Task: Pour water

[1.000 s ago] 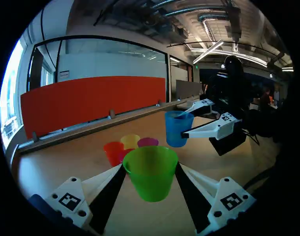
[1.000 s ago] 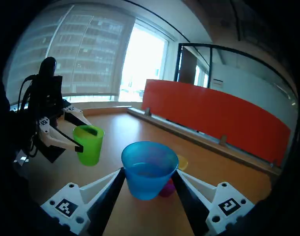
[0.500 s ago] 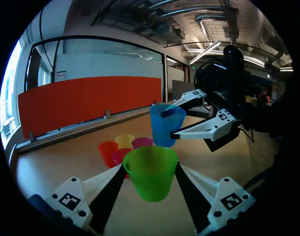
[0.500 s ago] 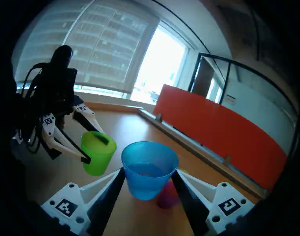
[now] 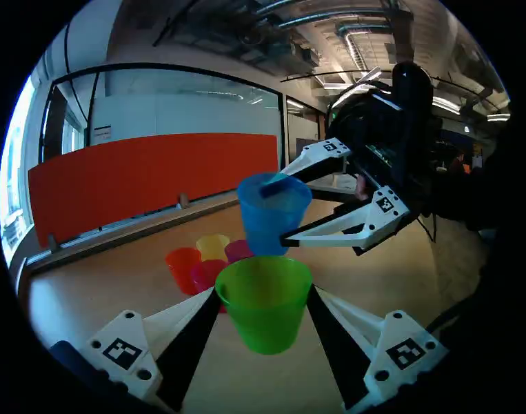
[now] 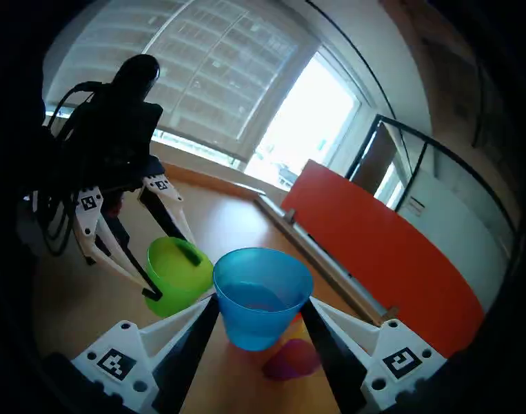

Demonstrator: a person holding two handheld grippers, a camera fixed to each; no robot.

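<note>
Between the left gripper's (image 5: 263, 290) own two fingers, in the left gripper view, sits a green cup (image 5: 264, 314), upright and pinched on both sides just under its rim, its inside showing bare green. Just beyond and above that cup hangs a blue cup (image 5: 261, 224), close to upright, gripped by the right gripper (image 5: 274, 216), which reaches in from the right. Farther ahead and lower, to the left of the blue cup, four small cups cluster on the wooden table (image 5: 90, 297): an orange cup (image 5: 180, 265), a yellow cup (image 5: 212, 245), a magenta cup (image 5: 236, 248) and a pink cup (image 5: 205, 274), with an orange partition (image 5: 145, 172) behind them. Turning to the right gripper view, the right gripper (image 6: 263, 303) clamps the blue cup (image 6: 263, 324) between both fingers, and water (image 6: 259, 298) lies low inside it. Ahead and to the left, touching or just beside the blue cup's rim, the green cup (image 6: 173, 272) is tilted in the frame, held by the left gripper (image 6: 173, 276). Below the blue cup, a magenta cup (image 6: 294, 359) lies on the table (image 6: 221, 221), blurred
</note>
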